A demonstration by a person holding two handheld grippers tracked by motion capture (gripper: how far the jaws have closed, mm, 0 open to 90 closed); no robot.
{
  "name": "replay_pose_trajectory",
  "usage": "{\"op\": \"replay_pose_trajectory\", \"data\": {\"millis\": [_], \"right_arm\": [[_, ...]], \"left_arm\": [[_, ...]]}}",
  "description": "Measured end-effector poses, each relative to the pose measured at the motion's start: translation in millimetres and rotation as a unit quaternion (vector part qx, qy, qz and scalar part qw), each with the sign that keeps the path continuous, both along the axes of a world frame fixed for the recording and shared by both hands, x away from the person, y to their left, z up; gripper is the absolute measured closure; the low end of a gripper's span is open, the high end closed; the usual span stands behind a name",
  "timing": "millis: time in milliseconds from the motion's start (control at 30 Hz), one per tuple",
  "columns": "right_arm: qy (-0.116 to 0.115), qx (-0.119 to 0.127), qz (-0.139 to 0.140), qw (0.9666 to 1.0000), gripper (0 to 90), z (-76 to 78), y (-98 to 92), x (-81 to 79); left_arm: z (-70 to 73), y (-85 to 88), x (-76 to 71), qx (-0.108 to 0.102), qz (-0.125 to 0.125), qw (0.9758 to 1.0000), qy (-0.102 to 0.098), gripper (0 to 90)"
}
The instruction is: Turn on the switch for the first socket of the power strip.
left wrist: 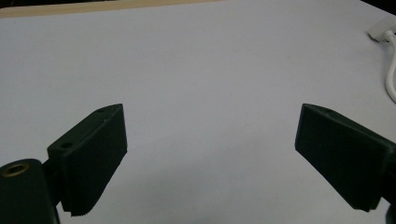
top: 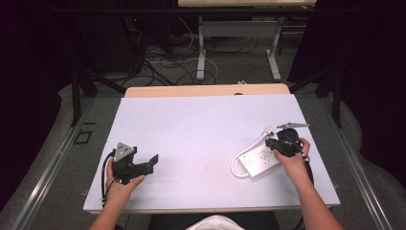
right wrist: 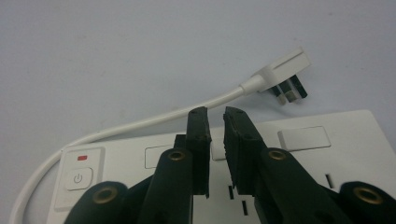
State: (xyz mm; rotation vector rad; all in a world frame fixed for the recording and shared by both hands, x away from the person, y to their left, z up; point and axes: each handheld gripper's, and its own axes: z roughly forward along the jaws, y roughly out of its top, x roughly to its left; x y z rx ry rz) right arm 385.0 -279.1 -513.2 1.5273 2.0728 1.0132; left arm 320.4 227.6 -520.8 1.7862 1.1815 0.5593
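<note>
The white power strip (right wrist: 299,154) is seen lying flat near the right edge of the table (top: 191,129), just under the right gripper (right wrist: 215,114). Much of it is covered: in the right gripper view the black jaws rise across its middle, so the sockets are glimpsed as a few dark slots and the bottom edge is cut off. What lies in the narrow slit between the two jaws can't be made out; a small white rocker switch seems to sit right behind them, but contact cannot be confirmed. The jaws are drawn nearly together (a thin gap is left), with nothing clearly clamped.

From the high view the strip is partly masked by the right hand (top: 292,160) and its gripper, and its details are too small to read. The close view supplies them: a power button (right wrist: 78,178) with a small red mark above it at one end, a second white rocker (right wrist: 303,138), and a white cord (right wrist: 140,123) looping off to a flat plug (right wrist: 282,70) lying on the table, pins showing.

Well apart, on the table's left side, the left gripper (left wrist: 210,140) is held by the left hand (top: 119,184). Its jaws are spread wide and empty above the bare white surface; the cord's end is caught at the picture's right edge there.
</note>
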Motion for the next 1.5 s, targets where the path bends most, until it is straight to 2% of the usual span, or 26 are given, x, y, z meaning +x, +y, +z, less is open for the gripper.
{"op": "replay_pose_trajectory", "data": {"millis": [233,467,500,700,833,900,1000,1200,1333,1367,1500], "right_arm": [[-0.007,0.013,-0.006,0.9999,78.2,7.9,-7.2,-2.4],[-0.01,0.027,-0.012,0.9995,72.0,19.0,-13.0,-8.2],[-0.009,0.028,-0.013,0.9995,68.8,20.8,-15.7,-11.4],[-0.008,0.034,-0.01,0.9993,61.7,21.4,-22.5,-21.9],[-0.007,0.04,-0.01,0.9991,56.6,21.4,-30.5,-34.5],[-0.01,0.036,-0.01,0.9992,56.0,21.4,-33.0,-37.2],[-0.012,0.043,-0.013,0.9989,53.5,21.8,-39.5,-46.2],[-0.031,0.036,-0.018,0.9987,46.2,22.7,-50.2,-62.9],[-0.044,0.034,-0.021,0.9982,45.4,22.0,-55.0,-69.0],[-0.04,0.036,-0.018,0.9984,45.2,22.3,-56.7,-70.6],[-0.05,0.043,-0.022,0.9976,44.2,17.6,-62.4,-74.5]], "left_arm": [[0.0,-0.2,0.0,0.001,0.002,1.0,-0.001,9.1],[0.6,1.5,-0.9,-0.002,0.007,1.0,0.002,9.1],[0.8,1.9,-1.0,-0.002,0.007,1.0,0.002,9.1],[1.2,2.1,-1.6,-0.001,0.009,1.0,0.001,9.1],[1.3,2.0,-1.6,-0.001,0.009,1.0,0.0,9.1],[1.3,2.3,-1.6,-0.001,0.01,1.0,0.001,9.1],[1.2,2.5,-1.5,-0.001,0.01,0.9999,0.001,9.1],[1.2,1.9,-1.8,-0.007,0.014,0.9999,0.001,9.1],[1.3,2.4,-1.8,-0.002,0.012,0.9999,0.002,9.1],[1.2,2.5,-1.7,-0.002,0.012,0.9999,0.001,9.1],[1.0,2.1,-1.6,-0.006,0.014,0.9999,0.001,9.1]]}}
